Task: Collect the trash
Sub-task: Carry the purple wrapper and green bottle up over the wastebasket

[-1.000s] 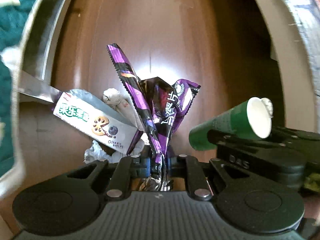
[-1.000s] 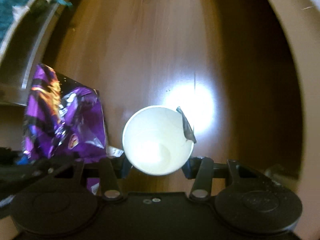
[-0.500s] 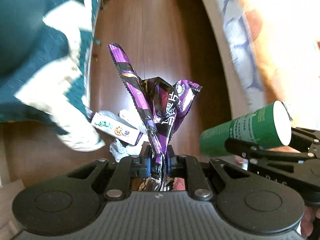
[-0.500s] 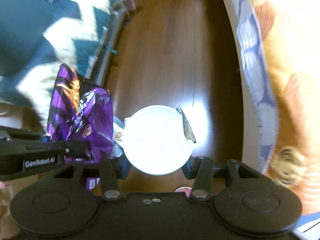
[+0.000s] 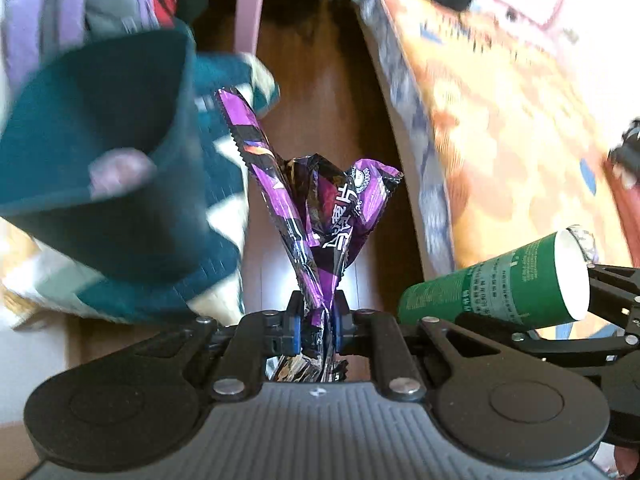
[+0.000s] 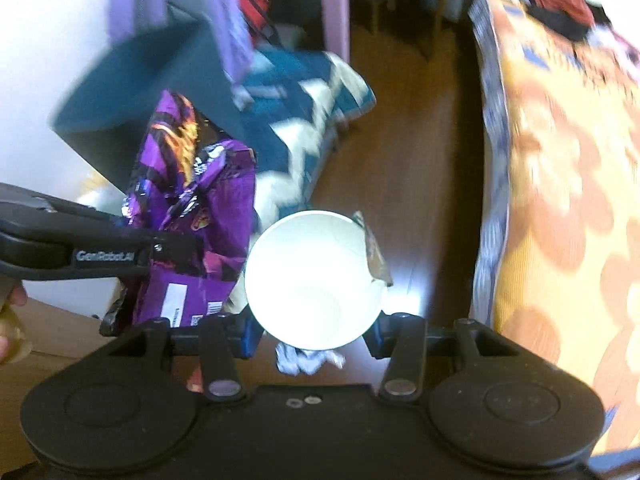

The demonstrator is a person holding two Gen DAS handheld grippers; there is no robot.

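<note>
A brown wooden floor (image 5: 332,92) is seen running up the middle of both views, pretty blurred. On one side an orange patterned bedspread (image 5: 500,128) is laid out, and on the other a teal and cream zigzag blanket (image 6: 304,92) is draped, with a dark teal box-like shape (image 5: 100,152) smeared in front of it; what exactly that is can't be told.

The green paper cup (image 5: 492,292) is clamped across its body by the right gripper (image 6: 314,330), held sideways up in the air, so its white inside (image 6: 312,280) is faced straight at the right wrist camera. A small scrap of torn foil (image 6: 376,256) is stuck at its rim.

The crumpled purple snack wrapper (image 5: 320,232) is pinched tight by the left gripper (image 5: 318,330), jaws nearly fully closed on it, and it's fanned out upward past the fingertips, well off the floor.

A crumpled white tissue (image 6: 308,360) is glimpsed on the floor below the cup.
</note>
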